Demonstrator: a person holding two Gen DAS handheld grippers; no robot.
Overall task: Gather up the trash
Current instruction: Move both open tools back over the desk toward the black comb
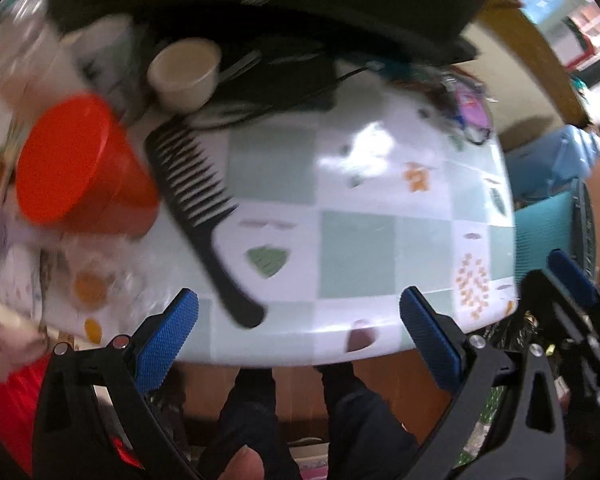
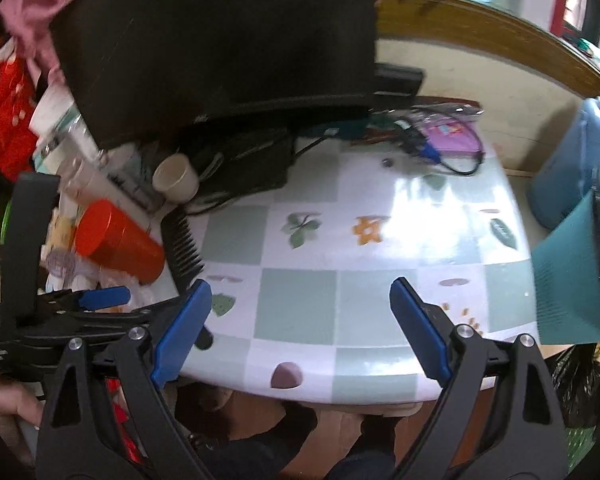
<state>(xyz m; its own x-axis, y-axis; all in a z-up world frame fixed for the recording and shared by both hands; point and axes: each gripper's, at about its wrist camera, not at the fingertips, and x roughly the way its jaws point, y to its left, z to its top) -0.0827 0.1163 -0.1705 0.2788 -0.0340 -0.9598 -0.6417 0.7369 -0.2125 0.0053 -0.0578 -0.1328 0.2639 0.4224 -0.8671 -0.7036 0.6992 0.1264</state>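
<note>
My left gripper is open and empty above the near edge of the table. My right gripper is open and empty over the same edge; it also shows at the right of the left wrist view. An orange cup lies on its side at the table's left, also in the right wrist view. A black comb lies beside it. A cream paper cup stands behind. Crumpled clear wrapping lies below the orange cup.
A large black monitor stands at the back with cables under it. A purple packet and wires lie at the back right. A blue bin and a teal box stand right of the table. Black bag is low right.
</note>
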